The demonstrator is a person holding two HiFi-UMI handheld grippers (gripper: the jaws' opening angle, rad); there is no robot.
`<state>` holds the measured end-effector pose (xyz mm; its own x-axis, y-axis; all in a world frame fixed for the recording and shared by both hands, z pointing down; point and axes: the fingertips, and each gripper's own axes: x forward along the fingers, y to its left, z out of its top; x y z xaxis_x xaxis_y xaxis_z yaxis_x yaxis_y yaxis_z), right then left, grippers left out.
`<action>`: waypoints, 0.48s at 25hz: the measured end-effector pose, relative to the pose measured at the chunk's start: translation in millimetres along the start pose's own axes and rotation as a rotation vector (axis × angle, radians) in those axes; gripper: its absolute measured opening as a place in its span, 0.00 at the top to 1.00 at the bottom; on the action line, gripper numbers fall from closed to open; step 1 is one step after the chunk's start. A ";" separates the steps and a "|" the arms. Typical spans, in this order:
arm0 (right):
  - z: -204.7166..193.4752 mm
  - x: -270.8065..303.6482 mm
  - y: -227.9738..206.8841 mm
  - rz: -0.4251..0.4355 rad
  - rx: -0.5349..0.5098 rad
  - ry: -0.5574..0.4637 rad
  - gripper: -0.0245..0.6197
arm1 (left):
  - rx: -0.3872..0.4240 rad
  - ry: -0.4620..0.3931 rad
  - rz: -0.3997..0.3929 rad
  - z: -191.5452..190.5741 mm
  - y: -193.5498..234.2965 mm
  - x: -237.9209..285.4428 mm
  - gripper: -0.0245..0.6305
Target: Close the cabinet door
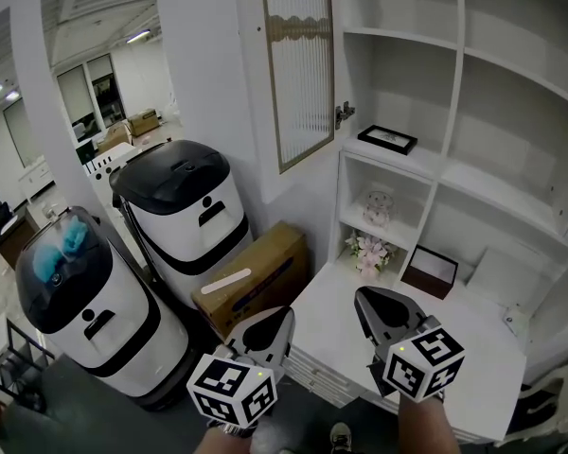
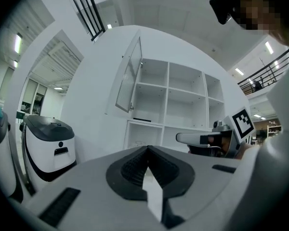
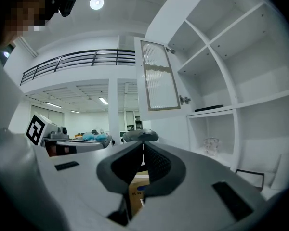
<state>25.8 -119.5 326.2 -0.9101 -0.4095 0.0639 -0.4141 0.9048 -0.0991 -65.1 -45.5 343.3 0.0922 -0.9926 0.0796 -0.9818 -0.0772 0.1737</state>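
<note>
At the far left stands a white machine with a black top (image 1: 71,287), with something blue under its dark cover. Beside it to the right is a second machine of the same kind (image 1: 185,211). A brown cardboard box (image 1: 256,274) sits low between this second machine and the white shelf unit (image 1: 459,112). Above the box is the cabinet door (image 1: 298,64), with a ribbed glass panel in a pale frame. It stands wide open, swung out to the left of the upper left compartment, and a small metal fitting (image 1: 344,113) is at its lower right corner. The left gripper (image 1: 284,312) is low in the head view, well apart from the door. Its jaws are pressed together with nothing between them. The right gripper (image 1: 362,295) is near it, seen against the white table (image 1: 327,334) of the unit, its jaws also fully together and empty. Further right, a black picture frame (image 1: 388,139) lies on a shelf. Pink flowers (image 1: 369,252) and a dark frame (image 1: 430,270) stand below it.
</note>
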 end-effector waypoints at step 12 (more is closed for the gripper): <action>0.7 42.7 -10.7 0.181 0.006 0.009 0.95 | 0.005 0.004 0.160 0.6 10.7 14.8 0.96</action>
<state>-8.6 -146.7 329.2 -0.9697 -0.2385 0.0531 -0.2432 0.9630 -0.1160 -74.4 -61.0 345.7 -0.0650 -0.9918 0.1100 -0.9848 0.0816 0.1536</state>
